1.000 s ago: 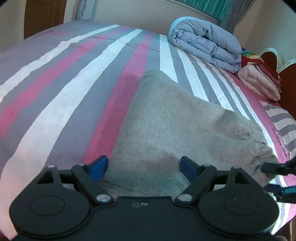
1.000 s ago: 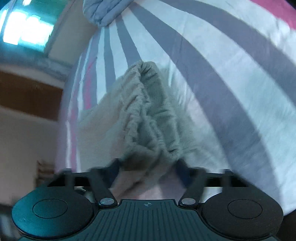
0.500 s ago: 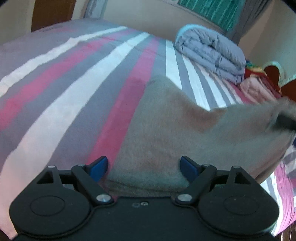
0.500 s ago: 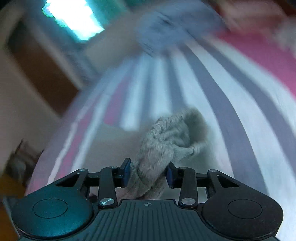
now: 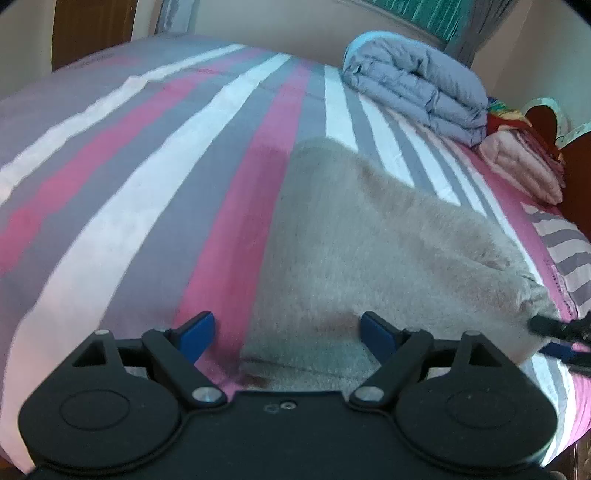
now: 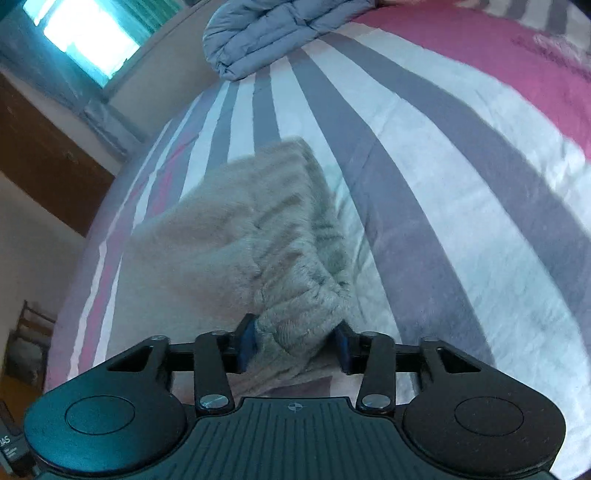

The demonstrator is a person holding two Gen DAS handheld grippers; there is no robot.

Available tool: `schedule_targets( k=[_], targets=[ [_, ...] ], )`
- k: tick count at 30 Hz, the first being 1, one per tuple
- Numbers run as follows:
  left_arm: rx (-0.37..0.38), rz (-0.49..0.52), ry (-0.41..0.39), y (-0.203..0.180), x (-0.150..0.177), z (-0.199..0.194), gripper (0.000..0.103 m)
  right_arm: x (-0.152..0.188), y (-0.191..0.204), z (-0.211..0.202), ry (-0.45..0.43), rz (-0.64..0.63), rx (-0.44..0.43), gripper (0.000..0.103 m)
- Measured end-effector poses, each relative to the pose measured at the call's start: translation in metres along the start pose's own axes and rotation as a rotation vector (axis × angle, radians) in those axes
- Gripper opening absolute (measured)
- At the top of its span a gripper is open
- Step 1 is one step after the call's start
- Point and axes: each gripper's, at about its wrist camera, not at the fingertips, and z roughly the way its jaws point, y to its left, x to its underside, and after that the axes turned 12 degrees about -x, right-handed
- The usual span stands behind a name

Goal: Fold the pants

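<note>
pants (image 6: 255,236) waistband pinched: right gripper (image 6: 293,341) | left gripper (image 5: 286,332) spread | striped bedsheet (image 5: 155,177)

Under everything, a bed sheet (image 5: 207,155) with broad pink, grey and white stripes. At the far end, a folded grey-blue quilted duvet (image 5: 417,85), with a folded pale pink blanket (image 5: 524,166) just beside it and a bit of red patterned cloth (image 5: 502,114) between the two. Beyond the bed, a cream wall (image 5: 280,33), a brown wooden door (image 5: 92,29) and a bright window with teal curtains (image 6: 85,40).
</note>
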Motion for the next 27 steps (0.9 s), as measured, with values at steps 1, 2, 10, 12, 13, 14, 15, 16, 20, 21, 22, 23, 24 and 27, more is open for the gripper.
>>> schedule_targets(
  k=[1,2,10,12,13,14,15,16,20,21,22,23,24,27],
  targets=[
    [-0.005,0.017,-0.017,-0.002,-0.001,-0.004,0.079,-0.003,0.004,-0.005,-0.024,-0.03,0.004,0.052],
    [-0.008,0.04,-0.03,-0.005,-0.003,-0.006,0.079,-0.004,0.012,-0.008,-0.05,-0.058,0.009,0.052],
    [-0.001,0.106,0.046,-0.018,0.003,0.01,0.08,-0.002,0.059,-0.005,-0.157,-0.216,0.002,0.062],
    [0.003,0.087,0.057,-0.015,0.002,0.012,0.081,0.002,0.064,-0.007,-0.163,-0.257,0.013,0.062],
    [0.005,0.083,0.061,-0.014,0.002,0.012,0.081,0.002,0.066,-0.01,-0.182,-0.27,0.027,0.062],
    [0.005,0.088,0.06,-0.014,0.002,0.012,0.081,0.002,0.066,-0.012,-0.216,-0.285,0.057,0.062],
    [0.002,0.097,0.057,-0.016,0.001,0.013,0.081,0.002,0.066,-0.016,-0.253,-0.305,0.109,0.062],
    [-0.003,0.104,0.053,-0.017,0.001,0.013,0.081,0.0,0.066,-0.021,-0.286,-0.321,0.158,0.062],
    [-0.021,0.108,0.063,-0.021,-0.002,0.014,0.082,-0.002,0.07,-0.017,-0.259,-0.308,0.045,0.062],
    [-0.024,0.105,0.068,-0.021,-0.002,0.014,0.083,0.001,0.073,-0.008,-0.224,-0.312,0.018,0.062],
    [-0.029,0.101,0.074,-0.021,-0.003,0.014,0.083,0.004,0.073,0.001,-0.188,-0.31,0.003,0.062],
    [-0.033,0.1,0.076,-0.021,-0.003,0.013,0.084,0.009,0.069,0.014,-0.144,-0.297,0.006,0.062],
    [-0.035,0.1,0.076,-0.02,-0.003,0.013,0.087,0.014,0.062,0.024,-0.111,-0.281,0.027,0.062],
    [-0.034,0.114,0.073,-0.023,-0.002,0.012,0.087,0.024,0.037,0.049,-0.07,-0.295,0.093,0.062]
  ],
)
